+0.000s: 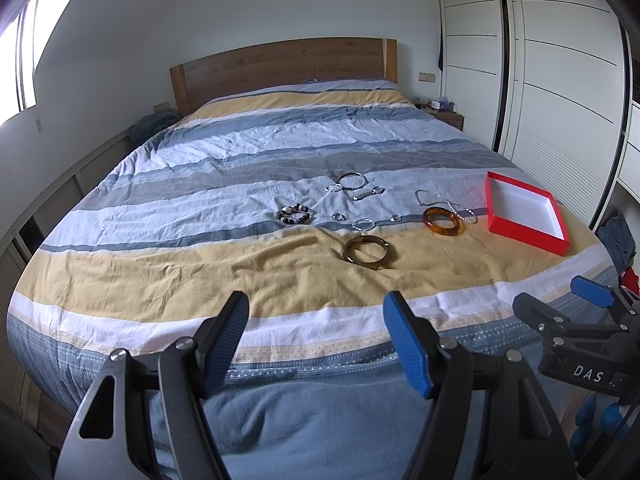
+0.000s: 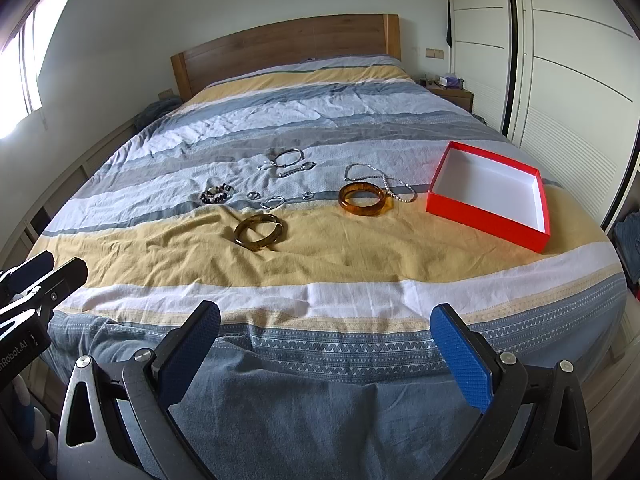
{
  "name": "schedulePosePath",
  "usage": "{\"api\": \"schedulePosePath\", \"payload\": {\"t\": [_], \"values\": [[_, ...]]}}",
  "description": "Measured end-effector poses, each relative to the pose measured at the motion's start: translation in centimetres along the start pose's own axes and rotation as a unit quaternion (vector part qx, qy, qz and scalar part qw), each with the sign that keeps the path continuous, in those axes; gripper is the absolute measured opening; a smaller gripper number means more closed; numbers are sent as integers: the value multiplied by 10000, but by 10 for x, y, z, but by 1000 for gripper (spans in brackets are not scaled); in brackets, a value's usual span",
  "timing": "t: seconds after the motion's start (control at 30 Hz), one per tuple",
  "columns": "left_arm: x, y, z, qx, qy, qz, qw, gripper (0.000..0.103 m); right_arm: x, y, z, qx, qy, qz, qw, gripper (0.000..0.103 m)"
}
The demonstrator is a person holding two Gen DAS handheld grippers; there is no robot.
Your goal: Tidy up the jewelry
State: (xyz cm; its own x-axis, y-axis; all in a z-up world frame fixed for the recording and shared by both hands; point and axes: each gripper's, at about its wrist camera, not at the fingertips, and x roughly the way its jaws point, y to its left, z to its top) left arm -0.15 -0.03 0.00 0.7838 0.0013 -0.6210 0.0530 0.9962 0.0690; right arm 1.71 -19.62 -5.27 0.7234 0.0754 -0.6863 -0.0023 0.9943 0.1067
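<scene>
A: Status check. Your left gripper (image 1: pixel 316 312) and right gripper (image 2: pixel 326 324) both hang over the near edge of the bed (image 2: pixel 360 292), jaws spread wide, nothing between them.

B: And the jewelry?

A: Spread mid-bed, well apart from both grippers. The red box (image 2: pixel 486 216) sits to the right, looks empty. Nearest you is the olive bangle (image 2: pixel 259 234) on the yellow stripe; right of it the amber bangle (image 2: pixel 362 198), with the pearl strand (image 2: pixel 394 192) touching its far-right side. Farther left: beaded bracelet (image 2: pixel 216 194), small rings (image 2: pixel 253 195), thin silver bangle (image 2: pixel 289 156).

B: Handling?

A: My judgement: the bangles are rigid, smooth, likely slippery. Pinch across one wall of the rim, not across the whole hoop. The quilt is soft and wrinkled, so pads may snag fabric. The strand is limp and will dangle; the rings are tiny and light.
</scene>
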Motion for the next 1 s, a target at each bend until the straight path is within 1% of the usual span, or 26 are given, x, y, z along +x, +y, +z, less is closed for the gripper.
{"api": "schedulePosePath", "payload": {"t": [0.4, 0.57, 0.6, 0.63, 0.73, 0.77, 0.8, 0.83, 1.0], "values": [[-4, 0, -4, -24, 14, 11, 10000, 68, 2, 1, -1, 30, 10, 6, 10000, 103], [0, -1, 0, 24, 38, -9, 10000, 68, 0, -2, 0, 58, 39, 14, 10000, 103], [-1, -2, -1, 36, 44, -7, 10000, 68, -1, -3, 1, 61, 44, 16, 10000, 103], [-1, -3, -1, 48, 52, -8, 10000, 68, 8, 0, -1, 35, 36, 10, 10000, 103], [-4, -5, -4, 75, 68, -10, 9999, 68, 7, 0, -1, 40, 56, 16, 10000, 103], [6, -7, -13, 64, 74, -20, 10000, 68, 7, 0, -2, 43, 64, 19, 10000, 103], [8, -5, -9, 56, 76, -19, 10000, 68, 6, 1, -3, 42, 71, 19, 10000, 103], [8, -6, -10, 58, 79, -17, 9999, 68, 12, -2, -1, 59, 102, 29, 9999, 103], [7, -7, -15, 71, 109, -30, 9999, 68, 14, 0, -3, 62, 183, 63, 9998, 103]]}}
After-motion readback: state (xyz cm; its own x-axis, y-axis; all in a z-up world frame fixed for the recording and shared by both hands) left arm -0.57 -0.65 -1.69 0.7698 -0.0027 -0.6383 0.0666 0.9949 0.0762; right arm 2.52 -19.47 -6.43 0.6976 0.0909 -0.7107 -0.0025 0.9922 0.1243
